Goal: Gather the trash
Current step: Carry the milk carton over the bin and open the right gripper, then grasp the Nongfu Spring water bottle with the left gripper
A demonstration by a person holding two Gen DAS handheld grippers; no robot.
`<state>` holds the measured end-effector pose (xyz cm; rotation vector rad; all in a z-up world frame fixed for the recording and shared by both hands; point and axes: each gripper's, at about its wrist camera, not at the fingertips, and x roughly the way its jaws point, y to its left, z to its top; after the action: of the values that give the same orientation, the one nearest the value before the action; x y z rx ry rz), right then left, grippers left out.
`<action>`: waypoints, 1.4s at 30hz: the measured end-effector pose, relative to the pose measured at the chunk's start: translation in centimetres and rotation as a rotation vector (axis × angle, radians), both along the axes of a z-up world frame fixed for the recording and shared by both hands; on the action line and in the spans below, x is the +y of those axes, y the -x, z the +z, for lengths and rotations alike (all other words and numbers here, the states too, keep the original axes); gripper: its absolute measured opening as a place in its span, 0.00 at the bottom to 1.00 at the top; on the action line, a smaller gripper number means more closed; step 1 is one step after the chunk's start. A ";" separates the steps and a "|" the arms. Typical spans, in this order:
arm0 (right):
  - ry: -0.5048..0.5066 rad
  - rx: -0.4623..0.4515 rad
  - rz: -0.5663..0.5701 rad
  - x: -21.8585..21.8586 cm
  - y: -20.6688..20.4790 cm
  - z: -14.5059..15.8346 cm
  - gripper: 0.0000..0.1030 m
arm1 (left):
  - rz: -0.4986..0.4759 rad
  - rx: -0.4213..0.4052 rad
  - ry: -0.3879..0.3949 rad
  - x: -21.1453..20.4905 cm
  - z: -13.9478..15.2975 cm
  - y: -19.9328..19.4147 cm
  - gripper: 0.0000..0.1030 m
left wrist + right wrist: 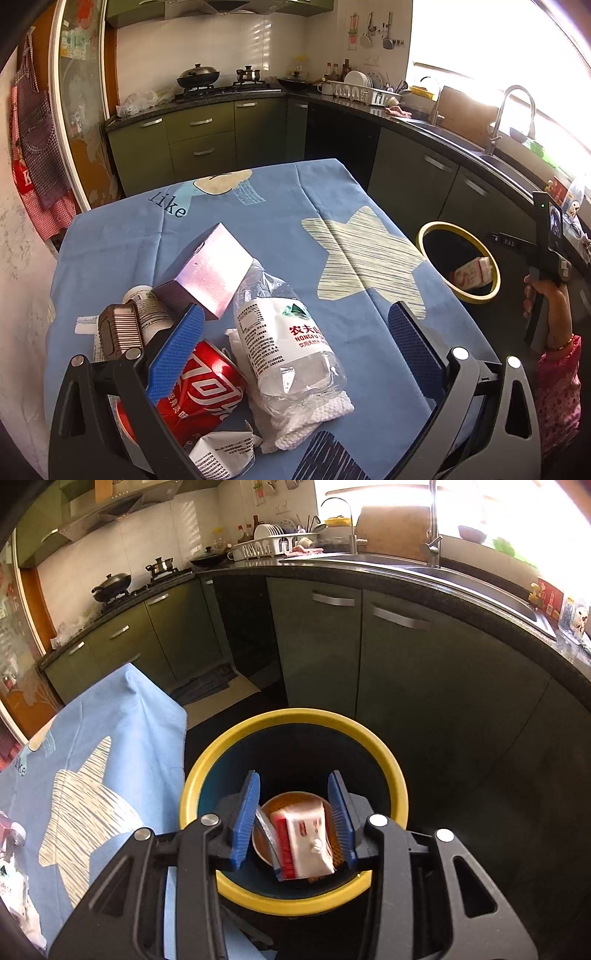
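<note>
1. We hold our right gripper [293,819] over the bin [207,771], a dark pail with a yellow rim that stands on the floor beside the table [110,716].
2. Its 2 blue pads stand apart, and a red-and-white pack [306,838] shows between them, inside the bin's mouth. We cannot tell whether the pads touch the pack or whether it already lies loose in the bin, so the grip is unclear.
3. Our left gripper [295,350] hangs wide open over the table's blue cloth, nothing pinched.
4. Between and under its fingers lies the remaining trash: a crushed clear bottle [291,332] on a white tissue [306,424], a red can [207,398] under the left finger, a purple box [210,273] tilted on the pile, a white tub [147,306], a brown barcode pack [120,328] and a torn carton [221,454].
5. From the left view, the bin [458,295] sits just past the table's right edge, with the pack [474,273] in its mouth and the right hand [543,295] on its handle beside it.
</note>
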<state>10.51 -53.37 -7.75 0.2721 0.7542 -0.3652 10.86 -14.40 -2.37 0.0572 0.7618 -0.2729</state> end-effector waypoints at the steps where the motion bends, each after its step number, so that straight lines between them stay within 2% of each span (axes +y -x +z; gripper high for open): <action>1: 0.004 -0.012 0.001 0.1 0.3 0.1 0.39 | -0.001 0.005 -0.002 -0.1 -0.1 -0.1 0.95; 14: -0.023 -0.031 0.086 2.1 2.3 -0.1 0.44 | 0.026 0.080 -0.066 -1.6 -1.9 -2.5 0.95; 21: -0.055 -0.022 0.104 2.2 2.2 -0.9 0.45 | 0.053 0.176 -0.105 -1.9 -4.0 -5.4 0.95; 28: -0.071 -0.004 0.108 1.9 1.8 -1.5 0.45 | 0.058 0.225 -0.131 -2.2 -5.5 -7.1 0.95; 33: -0.074 0.006 0.115 2.1 1.3 -1.8 0.45 | 0.069 0.266 -0.152 -2.1 -6.7 -8.2 0.83; 42: -0.077 0.042 0.143 2.8 0.2 -2.6 0.46 | 0.065 0.293 -0.186 -2.3 -7.8 -9.2 0.71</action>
<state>10.27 -50.53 -10.34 0.2816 0.8254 -0.2078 20.04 -16.68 -10.14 0.1710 1.0771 -0.1490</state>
